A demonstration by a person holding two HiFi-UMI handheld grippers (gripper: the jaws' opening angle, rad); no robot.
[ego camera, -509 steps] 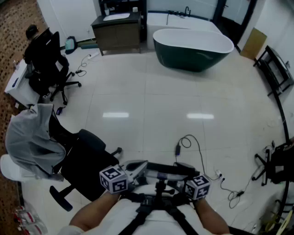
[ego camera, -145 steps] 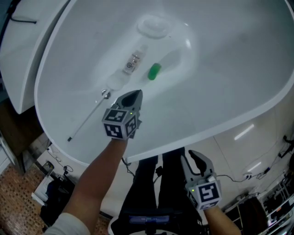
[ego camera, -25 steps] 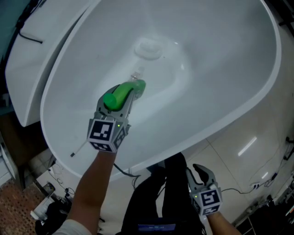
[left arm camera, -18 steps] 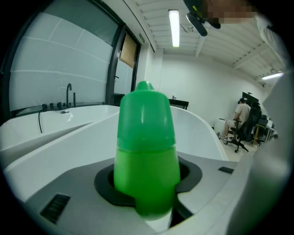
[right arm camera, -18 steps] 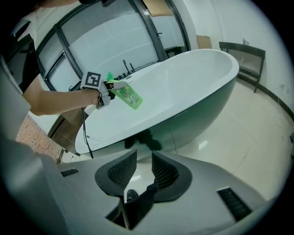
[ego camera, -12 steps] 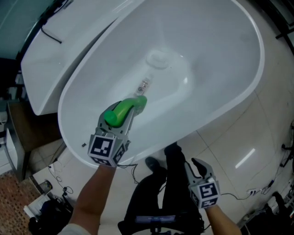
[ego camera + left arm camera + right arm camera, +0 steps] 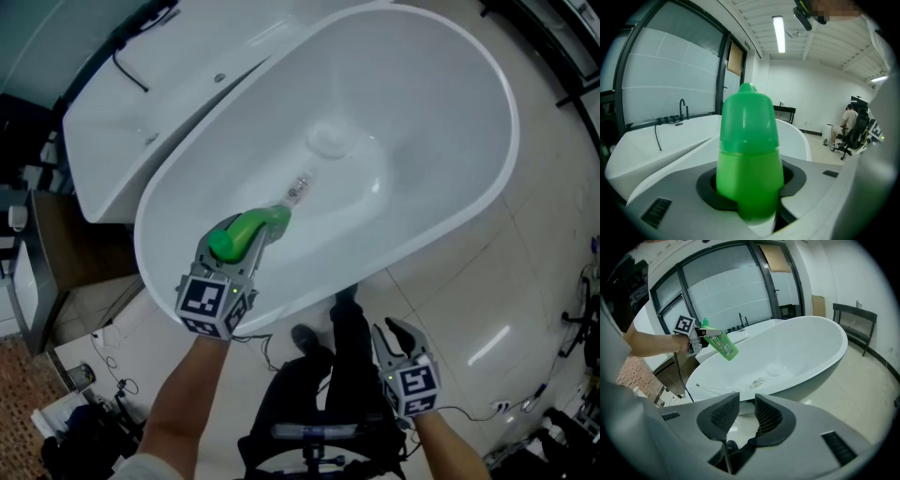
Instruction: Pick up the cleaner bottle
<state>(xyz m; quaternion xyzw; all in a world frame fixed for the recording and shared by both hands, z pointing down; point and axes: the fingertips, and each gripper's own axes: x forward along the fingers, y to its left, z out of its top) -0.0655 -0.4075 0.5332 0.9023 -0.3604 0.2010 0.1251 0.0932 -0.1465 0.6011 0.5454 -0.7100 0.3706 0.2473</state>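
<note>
Bottle (image 7: pixel 242 232) held above bathtub (image 7: pixel 422 112)
Left gripper (image 7: pixel 255 242) clamps the green bottle over the bathtub's near edge; right gripper (image 7: pixel 388 328), jaws slightly apart, holds nothing.

Your left gripper (image 7: pixel 255 240) with the bottle (image 7: pixel 234 239) hangs above the near rim of the tub (image 7: pixel 450 94), with open air all round it. Below, only a small clear tube (image 7: pixel 298 187) and the drain (image 7: pixel 328 141) mark the basin. Past the far rim a white ledge (image 7: pixel 141 122) blocks you, and the tub wall stands before your right gripper (image 7: pixel 392 330).
</note>
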